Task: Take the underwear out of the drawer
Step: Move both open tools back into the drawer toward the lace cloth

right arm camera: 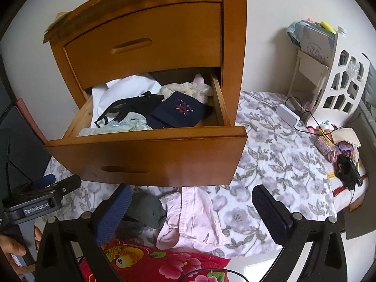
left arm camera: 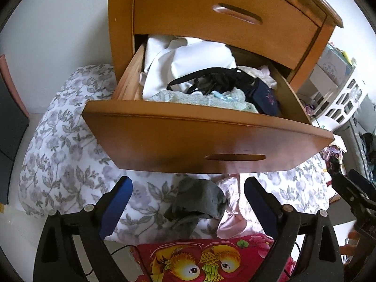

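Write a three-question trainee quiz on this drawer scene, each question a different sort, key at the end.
1. True or false: the lower drawer stands pulled open with clothes inside.
2. Which garment lies on the floral bedspread directly beside the pink garment? A) grey garment B) navy garment C) black garment
3. Fill in: the left gripper and right gripper both have their jaws ____.

Key: 1 true; 2 A; 3 open, nothing gripped.
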### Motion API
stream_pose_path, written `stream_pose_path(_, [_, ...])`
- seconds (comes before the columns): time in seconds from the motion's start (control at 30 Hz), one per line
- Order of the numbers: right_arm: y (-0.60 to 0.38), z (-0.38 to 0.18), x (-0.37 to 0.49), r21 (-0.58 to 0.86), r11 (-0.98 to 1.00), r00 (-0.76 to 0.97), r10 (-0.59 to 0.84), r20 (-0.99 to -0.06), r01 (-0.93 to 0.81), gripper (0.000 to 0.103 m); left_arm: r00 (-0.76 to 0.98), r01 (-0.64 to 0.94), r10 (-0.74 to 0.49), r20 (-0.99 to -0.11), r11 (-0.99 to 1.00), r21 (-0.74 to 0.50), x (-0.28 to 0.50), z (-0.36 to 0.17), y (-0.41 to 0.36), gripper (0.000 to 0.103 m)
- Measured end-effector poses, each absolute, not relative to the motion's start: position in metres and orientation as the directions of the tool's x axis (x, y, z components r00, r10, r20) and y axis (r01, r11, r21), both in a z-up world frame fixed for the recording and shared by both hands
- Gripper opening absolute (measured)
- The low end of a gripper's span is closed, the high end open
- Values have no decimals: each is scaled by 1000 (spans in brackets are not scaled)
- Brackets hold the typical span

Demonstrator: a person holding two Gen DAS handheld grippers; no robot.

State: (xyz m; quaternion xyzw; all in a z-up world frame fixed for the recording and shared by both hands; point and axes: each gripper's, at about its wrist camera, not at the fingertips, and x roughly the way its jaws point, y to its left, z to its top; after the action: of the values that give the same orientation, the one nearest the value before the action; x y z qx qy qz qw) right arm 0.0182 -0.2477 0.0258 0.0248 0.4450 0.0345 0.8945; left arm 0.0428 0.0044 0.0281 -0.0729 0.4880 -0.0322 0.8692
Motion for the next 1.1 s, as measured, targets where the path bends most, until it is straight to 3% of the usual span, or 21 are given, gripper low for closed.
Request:
stream_pose_path(0.63, [-230, 55, 24, 88, 988, 681, 149, -717, -125, 103, 668, -63, -94, -738, 981, -183, 46, 99, 48, 96])
stream_pose_path(1.1, [-213, 42, 67, 98, 980, 636, 186, -749, -172, 103, 646, -34, -85, -758, 990, -140, 86, 89, 52, 96])
